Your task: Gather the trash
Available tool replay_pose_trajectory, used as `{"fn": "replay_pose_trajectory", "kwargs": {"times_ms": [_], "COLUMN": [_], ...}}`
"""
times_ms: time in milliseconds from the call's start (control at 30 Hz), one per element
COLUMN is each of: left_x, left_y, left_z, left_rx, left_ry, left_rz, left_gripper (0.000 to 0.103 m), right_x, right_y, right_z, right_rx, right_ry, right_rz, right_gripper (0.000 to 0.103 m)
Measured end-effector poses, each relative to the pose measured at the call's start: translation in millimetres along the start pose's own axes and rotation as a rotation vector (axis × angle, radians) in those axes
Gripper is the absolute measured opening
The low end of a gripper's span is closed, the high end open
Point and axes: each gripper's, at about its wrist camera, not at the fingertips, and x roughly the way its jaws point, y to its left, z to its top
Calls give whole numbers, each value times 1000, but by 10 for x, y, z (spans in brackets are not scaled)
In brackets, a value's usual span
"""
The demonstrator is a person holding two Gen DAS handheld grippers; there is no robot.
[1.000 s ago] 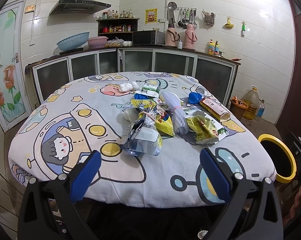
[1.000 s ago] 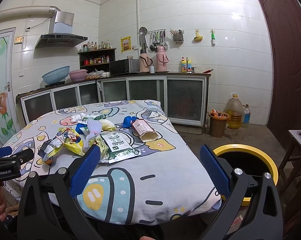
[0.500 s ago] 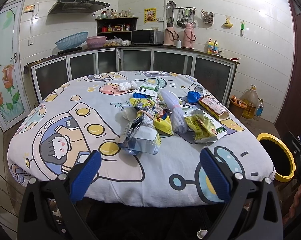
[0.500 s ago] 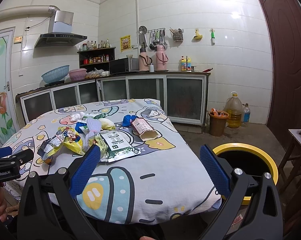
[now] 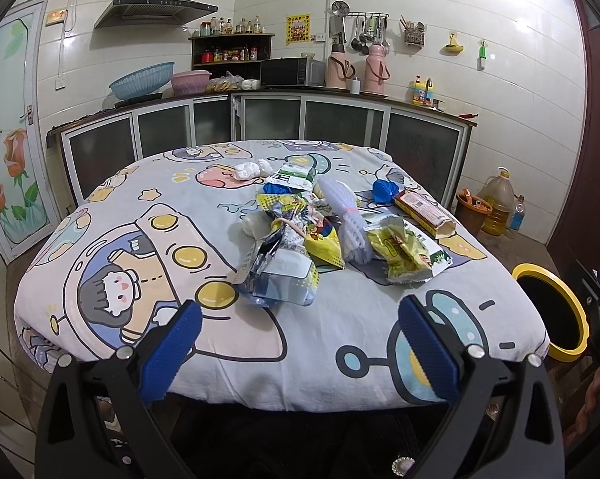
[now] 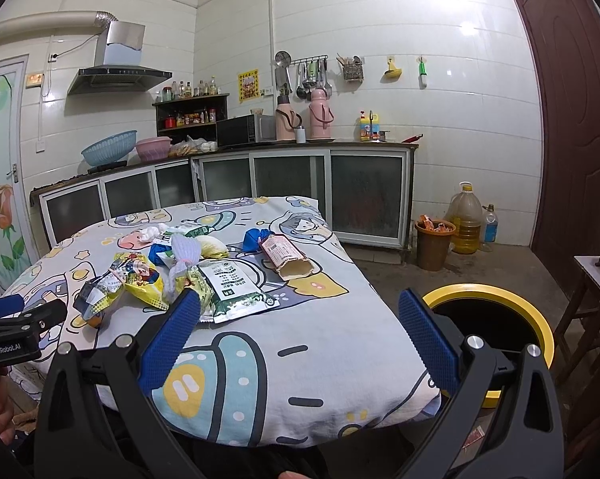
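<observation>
A pile of trash lies mid-table on a cartoon-print cloth point(image 5: 112, 247): a clear plastic bottle with wrappers point(image 5: 278, 279), yellow snack bags point(image 5: 403, 253), a pink carton point(image 5: 423, 213), blue crumpled bits point(image 5: 383, 191) and white tissue point(image 5: 246, 169). A yellow-rimmed black bin point(image 5: 551, 311) stands on the floor right of the table; it also shows in the right wrist view point(image 6: 495, 319). My left gripper point(image 5: 298, 349) is open and empty at the table's near edge. My right gripper point(image 6: 298, 341) is open and empty, near the table's right corner, beside the bin.
Kitchen cabinets point(image 5: 260, 119) run along the back wall. A brown bucket point(image 6: 433, 243) and an oil jug point(image 6: 465, 219) stand on the floor at right. A wooden stool point(image 6: 595, 291) is at far right by the door.
Both views have shifted only slightly; the left gripper has edged a little closer to the table. Nothing on the table moved.
</observation>
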Motion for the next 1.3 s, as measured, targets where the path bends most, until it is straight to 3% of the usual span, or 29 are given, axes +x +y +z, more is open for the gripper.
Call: {"fn": "replay_pose_trajectory", "kwargs": {"times_ms": [700, 800, 867, 933, 1033, 1200, 1300], "left_x": [0, 25, 72, 143, 261, 393, 537], "left_y": [26, 55, 102, 193, 318, 511, 478], "left_z": [-8, -36, -62, -88, -131, -51, 94], "left_rx": [10, 21, 9, -29, -92, -116, 9], "left_ry": [16, 33, 51, 73, 90, 78, 146], "left_rz": [-12, -37, -102, -214, -305, -327, -285], "left_gripper": [95, 95, 95, 95, 95, 95, 95], "right_x": [4, 60, 130, 238, 407, 807, 1088], "right_y": [-58, -159, -234, -314, -399, -345, -197], "right_z": [35, 110, 172, 242, 323, 374, 445], "right_rx": [25, 54, 80, 106, 142, 89, -62], "right_ry": [-2, 3, 15, 41, 91, 217, 286], "right_rz": [-15, 17, 35, 63, 106, 170, 169], "right_gripper": [95, 95, 95, 95, 95, 95, 95]}}
